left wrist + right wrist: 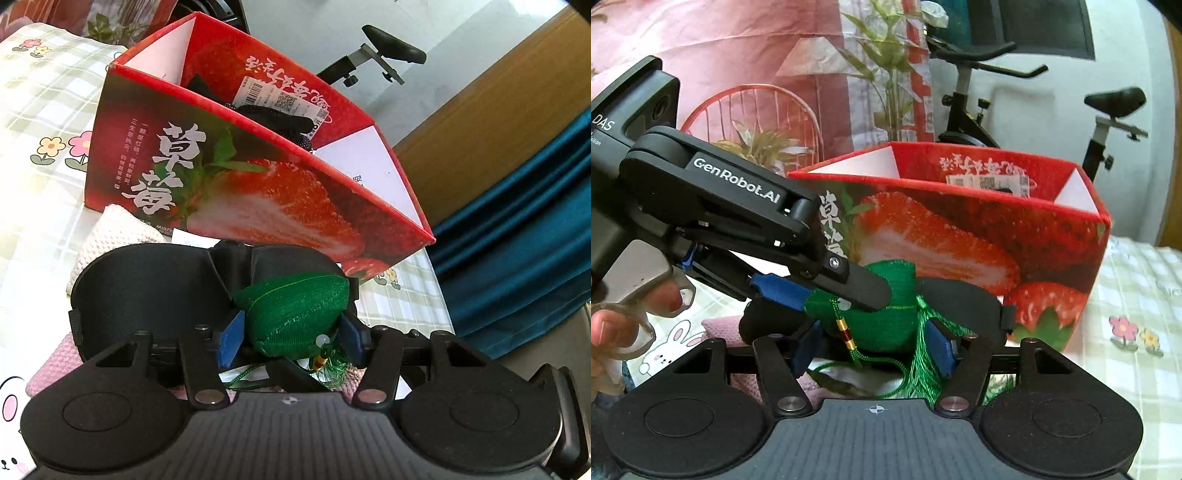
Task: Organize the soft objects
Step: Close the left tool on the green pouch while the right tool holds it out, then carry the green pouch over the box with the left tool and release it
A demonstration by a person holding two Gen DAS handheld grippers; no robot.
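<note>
The green stuffed sachet (pixel 295 314) (tassel dangling) sits pinched between the blue pads of both the left gripper (pixel 291 332) and the right gripper (pixel 871 339), just before the strawberry box (pixel 258 177).

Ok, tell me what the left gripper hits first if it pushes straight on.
Probably the front wall of the strawberry box, which stands just beyond the left gripper and the green pouch it holds. Depth is hard to judge, so the gap is unclear.

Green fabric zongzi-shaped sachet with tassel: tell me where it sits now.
The green fabric sachet is centred low in both wrist views, between the jaws of both grippers, just before the red strawberry-printed cardboard box.
</note>
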